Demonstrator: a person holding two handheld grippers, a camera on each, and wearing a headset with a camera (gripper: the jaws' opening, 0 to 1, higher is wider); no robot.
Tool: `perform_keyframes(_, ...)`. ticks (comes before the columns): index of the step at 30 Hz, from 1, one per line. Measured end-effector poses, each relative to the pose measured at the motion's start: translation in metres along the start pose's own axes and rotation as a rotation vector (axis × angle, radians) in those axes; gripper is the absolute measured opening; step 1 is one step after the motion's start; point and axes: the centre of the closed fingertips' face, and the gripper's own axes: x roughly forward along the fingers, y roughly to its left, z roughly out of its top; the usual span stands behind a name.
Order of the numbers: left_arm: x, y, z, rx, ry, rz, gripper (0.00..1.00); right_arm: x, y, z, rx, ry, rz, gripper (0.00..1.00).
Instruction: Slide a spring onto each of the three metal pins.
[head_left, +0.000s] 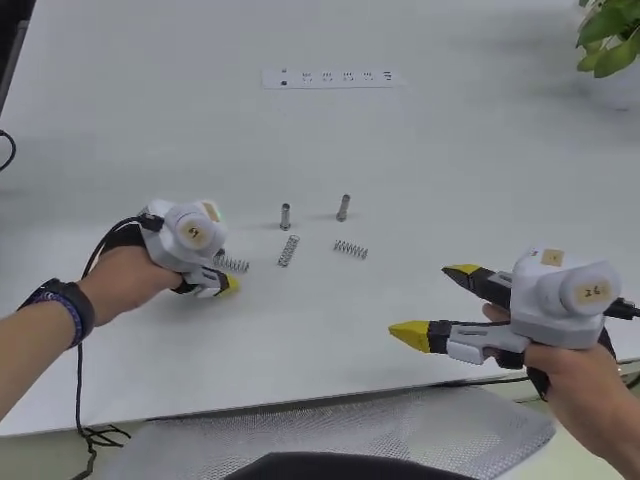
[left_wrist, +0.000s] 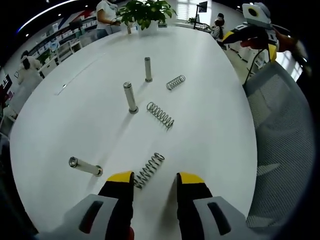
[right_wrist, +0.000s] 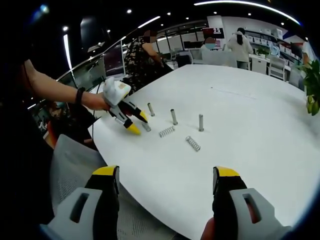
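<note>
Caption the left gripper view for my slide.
Open left gripper aimed at the nearest spring, two more springs and three metal pins beyond it on the white table.

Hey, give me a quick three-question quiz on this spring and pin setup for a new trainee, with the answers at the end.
1. How many springs lie flat on the table, and how many pins stand on it?
2. True or false: one pin already carries a spring.
3. Which gripper is right at a spring? A, the left gripper; B, the right gripper.

Key
1. Three springs, three pins.
2. False: all three pins are bare.
3. A. Its open jaws straddle the end of the nearest spring; the right gripper is open too, off by the table's edge.
</note>
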Motion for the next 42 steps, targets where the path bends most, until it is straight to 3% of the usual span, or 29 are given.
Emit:
perform_keyframes(10,0.003,-0.001,-0.01,0.009,0.032,0.004,0.17,0.001,0.001,0.0,0.001,-0.001,0.002,0.76)
perform_keyframes(11,0.003,-0.004,-0.007,-0.027,0.009,-0.009,0.14,0.001,0.001,0.0,0.001,-0.002,0.001,0.76)
perform_keyframes(12,0.003,0.001,-0.006,-0.034,0.006,0.011,0.13,0.001,0.001,0.0,0.001,-0.002,0.002,0.76)
perform_keyframes(15,0.005,-0.006,-0.006,-0.017,0.008,-0.003,0.03,0.002,0.002,0.0,-0.001,-0.001,0.003,0.76)
perform_keyframes(21,0.004,-0.005,-0.007,-0.054,0.015,0.017,0.02,0.002,0.003,0.001,-0.005,-0.003,0.004,0.75)
perform_keyframes(42,-0.029,-0.013,-0.006,-0.089,-0.068,0.073,0.02,0.005,0.01,0.003,-0.015,-0.004,0.029,0.74)
